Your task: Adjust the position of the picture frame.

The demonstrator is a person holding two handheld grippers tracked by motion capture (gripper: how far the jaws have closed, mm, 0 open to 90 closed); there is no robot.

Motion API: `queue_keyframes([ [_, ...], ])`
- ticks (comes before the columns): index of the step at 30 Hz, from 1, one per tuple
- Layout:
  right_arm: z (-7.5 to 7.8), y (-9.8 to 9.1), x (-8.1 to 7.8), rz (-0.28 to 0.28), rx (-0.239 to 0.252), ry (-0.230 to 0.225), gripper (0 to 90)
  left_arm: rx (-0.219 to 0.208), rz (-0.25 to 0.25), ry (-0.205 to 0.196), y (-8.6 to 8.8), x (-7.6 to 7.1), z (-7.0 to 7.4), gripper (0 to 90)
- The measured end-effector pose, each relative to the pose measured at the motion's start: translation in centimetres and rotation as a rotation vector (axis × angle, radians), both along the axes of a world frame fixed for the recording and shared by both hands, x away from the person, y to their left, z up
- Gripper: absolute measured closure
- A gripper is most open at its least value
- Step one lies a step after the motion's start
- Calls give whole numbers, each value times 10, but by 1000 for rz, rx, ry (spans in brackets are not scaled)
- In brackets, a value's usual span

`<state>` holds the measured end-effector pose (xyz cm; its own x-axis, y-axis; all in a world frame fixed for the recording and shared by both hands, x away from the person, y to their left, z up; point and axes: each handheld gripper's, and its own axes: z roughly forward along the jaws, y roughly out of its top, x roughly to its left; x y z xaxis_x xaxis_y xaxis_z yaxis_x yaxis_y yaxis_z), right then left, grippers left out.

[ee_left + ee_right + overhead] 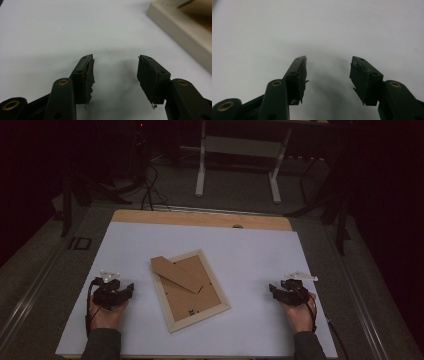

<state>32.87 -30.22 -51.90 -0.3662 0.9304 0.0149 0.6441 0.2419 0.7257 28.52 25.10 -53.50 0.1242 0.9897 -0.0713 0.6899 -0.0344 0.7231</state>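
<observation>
A pale wooden picture frame (190,290) lies face down and slightly askew at the centre of the high view, on a white sheet (250,255) that covers the light wooden table (200,218); its brown backing board faces up, with a brown cardboard stand (176,274) folded across the upper left part. Small fittings on the backing are too small to make out. At the lower left of the high view the left gripper (131,287) sits in a hand on the sheet, well apart from the frame's left edge, its jaws pointing toward the frame. At the lower right the right gripper (272,287) rests likewise in the other hand, farther from the frame. In the left gripper view the left gripper's black jaws stand wide apart over bare sheet with nothing between them, and a corner of the frame (180,27) is cut off at the upper right. In the right gripper view the right gripper's jaws gape equally wide, empty, above plain white sheet. The room behind the table is dark, with the white legs of a stand (237,165) dimly visible at the top.
</observation>
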Motion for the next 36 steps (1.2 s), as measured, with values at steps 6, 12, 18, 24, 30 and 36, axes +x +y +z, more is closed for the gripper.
queue_keyframes([
  [6, 1, 9, -3, 59, -5, 18, 481, -22, -68, -29, -1, -3, 8, 479],
  [12, 1, 14, -3, 76, 18, 26, 491, 11, -97, -67, -3, -6, 10, 556],
  [18, 3, 22, -5, 117, 12, 16, 544, 43, -141, -71, -5, -7, 13, 531],
  [24, 5, 30, -7, 143, 19, 22, 579, 48, -164, -77, -5, -7, 14, 519],
  [30, 8, 36, -10, 167, 26, 21, 650, 38, -171, -83, -3, -9, 15, 501],
  [36, 9, 41, -12, 187, 41, 28, 695, 25, -169, -89, -1, -9, 16, 486],
])
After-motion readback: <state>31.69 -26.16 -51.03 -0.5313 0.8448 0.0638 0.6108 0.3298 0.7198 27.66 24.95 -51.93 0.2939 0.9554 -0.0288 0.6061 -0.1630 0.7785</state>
